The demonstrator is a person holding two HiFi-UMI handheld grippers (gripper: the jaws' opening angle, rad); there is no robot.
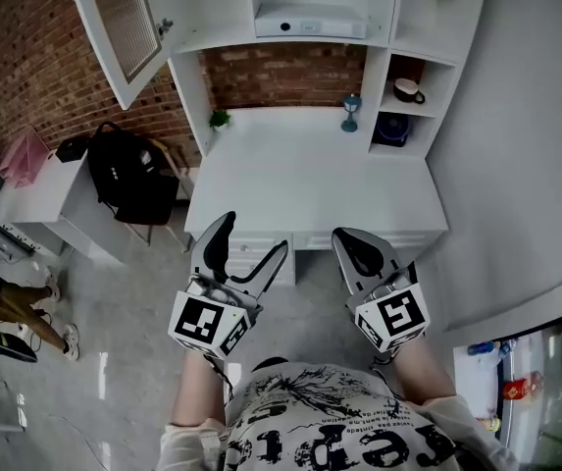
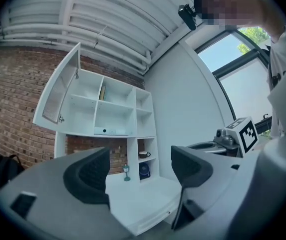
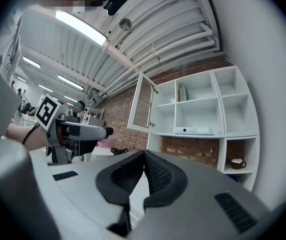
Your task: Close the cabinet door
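A white wall cabinet (image 1: 261, 3) stands over a white desk (image 1: 310, 180). Its glass-panelled door (image 1: 119, 23) hangs swung wide open to the left; the same door (image 2: 58, 91) shows in the left gripper view, and in the right gripper view the door (image 3: 143, 103) too. My left gripper (image 1: 249, 238) is held in front of the desk, well short of the door, jaws wide open with nothing between them. My right gripper (image 1: 359, 248) is beside it, jaws shut and empty.
A small blue lamp (image 1: 350, 112) and a little plant (image 1: 220, 119) stand on the desk. A mug (image 1: 407, 90) sits in a side shelf. A black backpack (image 1: 128, 175) rests on a chair at the left, next to a side table (image 1: 40, 199). A curved white wall (image 1: 526, 145) is at the right.
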